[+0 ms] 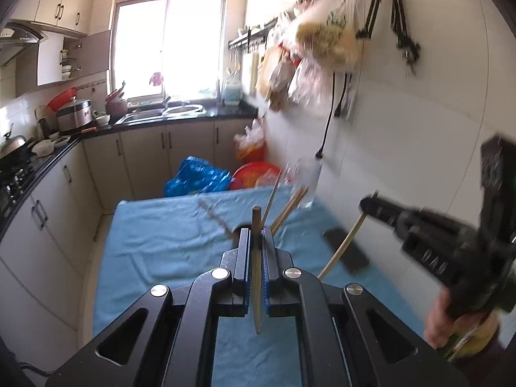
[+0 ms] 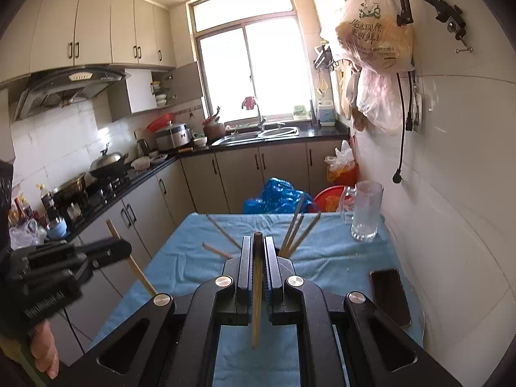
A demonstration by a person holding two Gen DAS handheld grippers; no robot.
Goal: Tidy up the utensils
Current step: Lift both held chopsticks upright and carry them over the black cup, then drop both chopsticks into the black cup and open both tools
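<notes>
In the left wrist view my left gripper (image 1: 257, 232) is shut on a wooden chopstick (image 1: 257, 290) that stands upright between the blue pads. At the right, my right gripper (image 1: 366, 204) is shut on a pale chopstick (image 1: 342, 248) above the blue cloth. The right wrist view shows the right gripper (image 2: 257, 240) clamping its chopstick (image 2: 256, 306), and the left gripper (image 2: 127, 248) holding a slanted chopstick (image 2: 142, 277) off the table's left edge. Several loose chopsticks (image 2: 300, 229) lie on the cloth (image 2: 322, 251) ahead. A tall clear glass (image 2: 366, 209) stands at the far right corner.
A dark phone (image 2: 390, 296) lies on the cloth near the right wall. Blue bags (image 2: 277, 196) and a red basin (image 2: 329, 196) sit on the floor beyond the table. Cabinets and a stove counter (image 2: 106, 190) run along the left; bags hang on the tiled wall (image 2: 451, 193) at the right.
</notes>
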